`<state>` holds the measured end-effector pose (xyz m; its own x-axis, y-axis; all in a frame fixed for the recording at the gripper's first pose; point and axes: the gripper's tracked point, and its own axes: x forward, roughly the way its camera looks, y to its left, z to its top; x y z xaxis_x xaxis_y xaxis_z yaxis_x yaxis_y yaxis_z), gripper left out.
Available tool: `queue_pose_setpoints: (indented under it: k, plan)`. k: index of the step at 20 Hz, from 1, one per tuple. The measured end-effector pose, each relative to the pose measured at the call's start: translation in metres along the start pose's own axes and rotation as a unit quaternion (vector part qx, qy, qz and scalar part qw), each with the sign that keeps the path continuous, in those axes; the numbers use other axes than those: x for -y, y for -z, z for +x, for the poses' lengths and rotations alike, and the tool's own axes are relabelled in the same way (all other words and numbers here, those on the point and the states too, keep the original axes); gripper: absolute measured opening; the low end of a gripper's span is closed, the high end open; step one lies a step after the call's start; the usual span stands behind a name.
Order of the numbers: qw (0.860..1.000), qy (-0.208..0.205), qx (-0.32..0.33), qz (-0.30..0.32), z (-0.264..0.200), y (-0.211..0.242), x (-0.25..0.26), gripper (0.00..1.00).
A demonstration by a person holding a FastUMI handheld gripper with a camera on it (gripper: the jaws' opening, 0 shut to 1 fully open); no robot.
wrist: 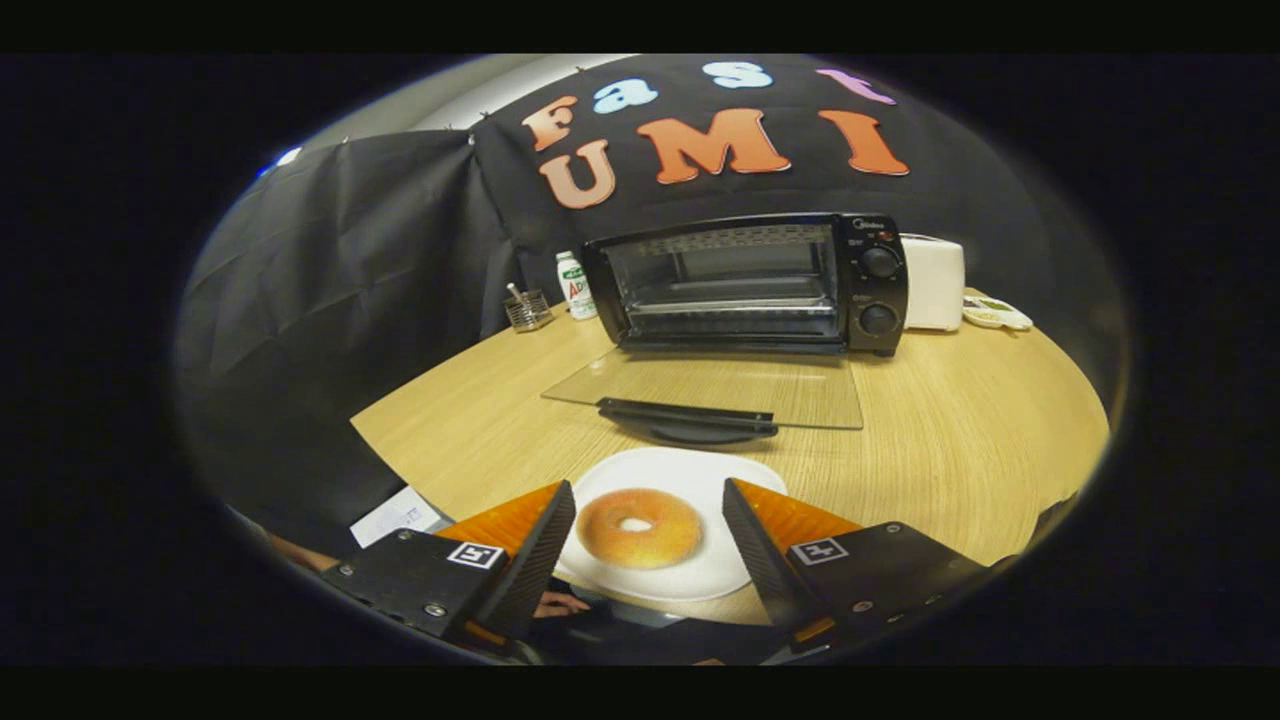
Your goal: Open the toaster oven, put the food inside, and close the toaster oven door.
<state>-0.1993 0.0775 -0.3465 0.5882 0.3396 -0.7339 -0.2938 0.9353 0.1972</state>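
Note:
A black toaster oven (750, 285) stands at the back of the wooden table (950, 450). Its glass door (720, 385) is folded down flat onto the table, with the dark handle (688, 413) at the near edge, and the rack inside is bare. A golden bagel (640, 528) lies on a white plate (700, 478) in front of the door. My gripper (648, 492) is open, its fingers standing on either side of the bagel and apart from it.
A white appliance (933, 282) stands right of the oven, with a small dish (995, 313) beside it. Left of the oven are a white bottle (574, 285) and a wire holder (527, 310). A paper sheet (398, 516) lies off the table's near left corner.

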Motion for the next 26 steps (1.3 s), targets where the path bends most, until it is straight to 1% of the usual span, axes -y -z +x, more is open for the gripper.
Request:
queue_pose_setpoints:
  k: [4,10,12,13,14,15,17,21,23,26]
  plan:
    - [1.000,0.005,-0.027,-0.012,0.002,0.022,-0.005,0.89]
    - [0.998,0.022,-0.037,-0.039,0.010,0.025,-0.002,0.89]
    - [0.998,0.023,-0.040,-0.033,0.010,0.024,-0.002,0.88]
    - [0.999,0.021,-0.041,-0.024,0.010,0.022,-0.002,0.80]
    - [0.999,0.016,-0.036,-0.014,0.008,0.019,-0.006,0.78]
    - [1.000,0.011,-0.029,-0.002,0.008,0.013,-0.008,0.73]
    - [1.000,0.002,-0.013,0.023,0.008,0.001,-0.012,0.69]
    - [0.996,-0.022,0.023,0.085,0.014,-0.028,-0.019,0.69]
    - [0.990,-0.040,0.048,0.126,0.017,-0.049,-0.022,0.69]
    - [0.977,-0.062,0.087,0.187,0.026,-0.083,-0.022,0.69]
